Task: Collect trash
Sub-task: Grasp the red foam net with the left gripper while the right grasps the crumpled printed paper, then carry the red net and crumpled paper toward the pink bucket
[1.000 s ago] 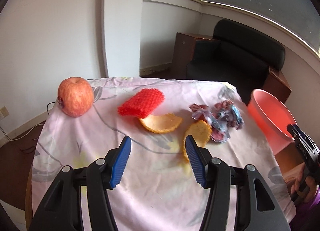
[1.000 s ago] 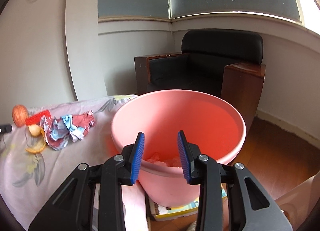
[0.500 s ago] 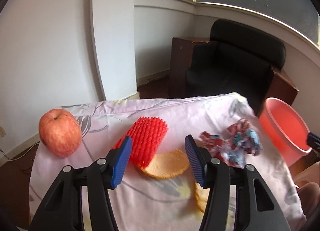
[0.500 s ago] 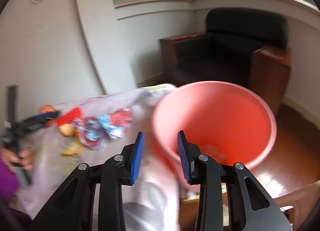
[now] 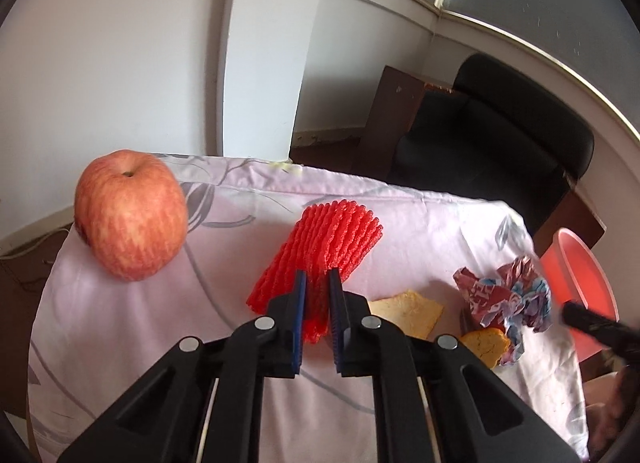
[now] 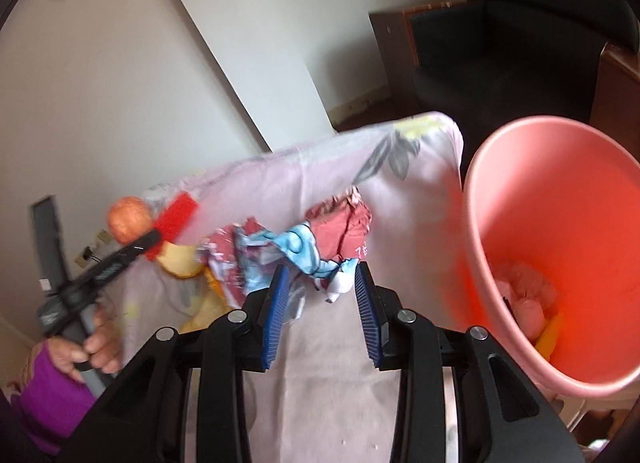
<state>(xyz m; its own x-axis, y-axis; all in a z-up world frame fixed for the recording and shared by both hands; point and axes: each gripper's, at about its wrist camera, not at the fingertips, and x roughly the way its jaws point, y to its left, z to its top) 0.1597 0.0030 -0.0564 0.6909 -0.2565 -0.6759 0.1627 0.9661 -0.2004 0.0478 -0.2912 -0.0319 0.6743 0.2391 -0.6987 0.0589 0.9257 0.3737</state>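
My left gripper [image 5: 317, 278] is shut on the near end of a red foam fruit net [image 5: 328, 239] that lies on the cloth-covered table [image 5: 160, 323]. Two orange peels [image 5: 408, 313] and a crumpled red and blue wrapper [image 5: 508, 297] lie to its right. My right gripper [image 6: 320, 271] is open, its fingertips on either side of the wrapper's [image 6: 296, 247] near edge. The pink bin [image 6: 560, 255] stands right of the table with some trash inside. The net [image 6: 176, 219] also shows in the right wrist view, far left.
A red apple [image 5: 130, 219] sits at the table's far left corner. A black armchair [image 5: 500, 131] and brown wooden cabinet [image 5: 388, 123] stand behind the table. The person's hand [image 6: 92, 351] holds the left gripper's handle at left.
My left gripper moved forward and closed on the red net. My right gripper swung left from the bin to the wrapper and opened wider.
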